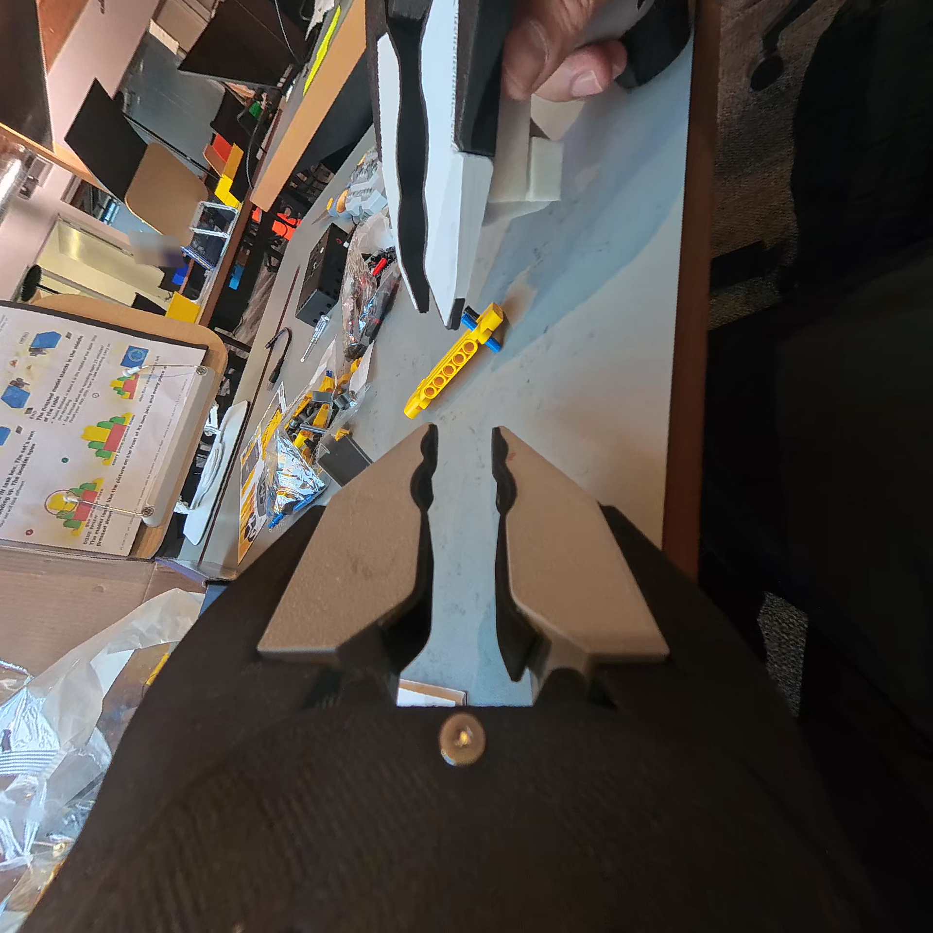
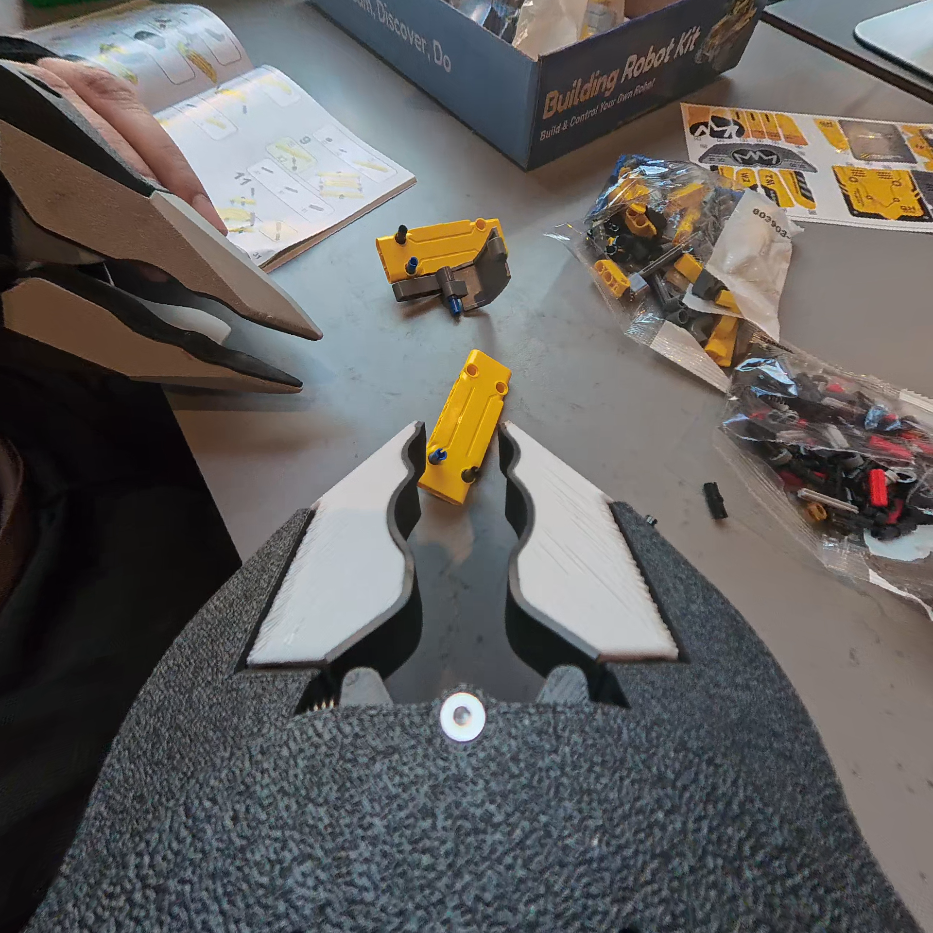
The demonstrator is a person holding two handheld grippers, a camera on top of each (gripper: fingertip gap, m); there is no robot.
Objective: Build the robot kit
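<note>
Yellow panel between the right gripper's fingers

Yellow panel [image 2: 465, 429], carrying a blue pin and a black pin, lies flat on the grey table [image 2: 580, 454]. From left to right in the right wrist view, we note the left gripper [image 2: 308, 361] hanging just above the table with its jaws slightly apart and nothing between them, a booklet [image 2: 282, 166] lying open behind it, and then the right gripper [image 2: 462, 429], open, its fingertips on either side of the panel; we cannot tell whether they touch it. Beyond sits a yellow-and-grey assembly [image 2: 444, 265]. Bags of parts [image 2: 707, 262] lie at the right.
</note>
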